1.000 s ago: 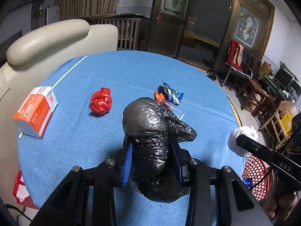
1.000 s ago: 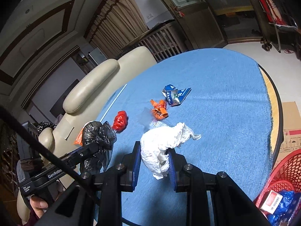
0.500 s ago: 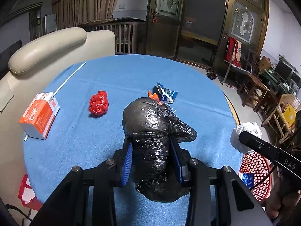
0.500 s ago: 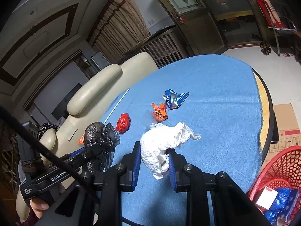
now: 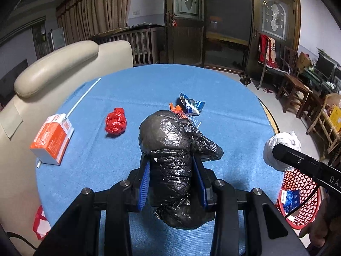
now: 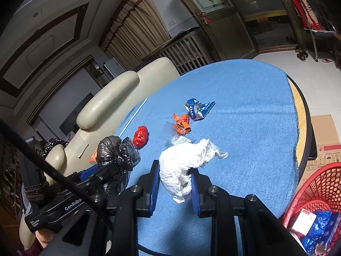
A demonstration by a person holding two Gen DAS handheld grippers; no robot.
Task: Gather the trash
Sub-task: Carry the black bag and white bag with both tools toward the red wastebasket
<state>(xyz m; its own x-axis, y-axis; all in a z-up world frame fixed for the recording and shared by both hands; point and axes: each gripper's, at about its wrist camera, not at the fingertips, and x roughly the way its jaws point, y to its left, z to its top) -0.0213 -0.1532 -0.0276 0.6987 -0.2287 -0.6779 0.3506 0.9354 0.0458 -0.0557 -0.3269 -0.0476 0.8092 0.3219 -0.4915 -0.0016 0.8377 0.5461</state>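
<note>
Between the blue pads of the left hand-held gripper [image 5: 172, 179] sits a crumpled black plastic bag [image 5: 170, 149], clamped tight and held above the blue-covered table [image 5: 223, 128]. Over on the right hand-held gripper [image 6: 174, 183], the jaws are pinched on a wad of white plastic [image 6: 183, 166], also clear of the cloth. Down to the right of that gripper waits the red basket [image 6: 315, 189], already holding a few blue wrappers and a small labelled box, so I'd say we're partway through. Still ahead of both grippers on the table: a red crumpled ball [image 5: 115, 121], an orange scrap [image 6: 181, 123], a blue snack wrapper [image 6: 198, 108], a thin white stick, and off to the left an orange-and-white carton [image 5: 52, 136], its print too small to read. Readable writing: "GenRobo" on the left tool's side, "DA" on the right's.
</note>
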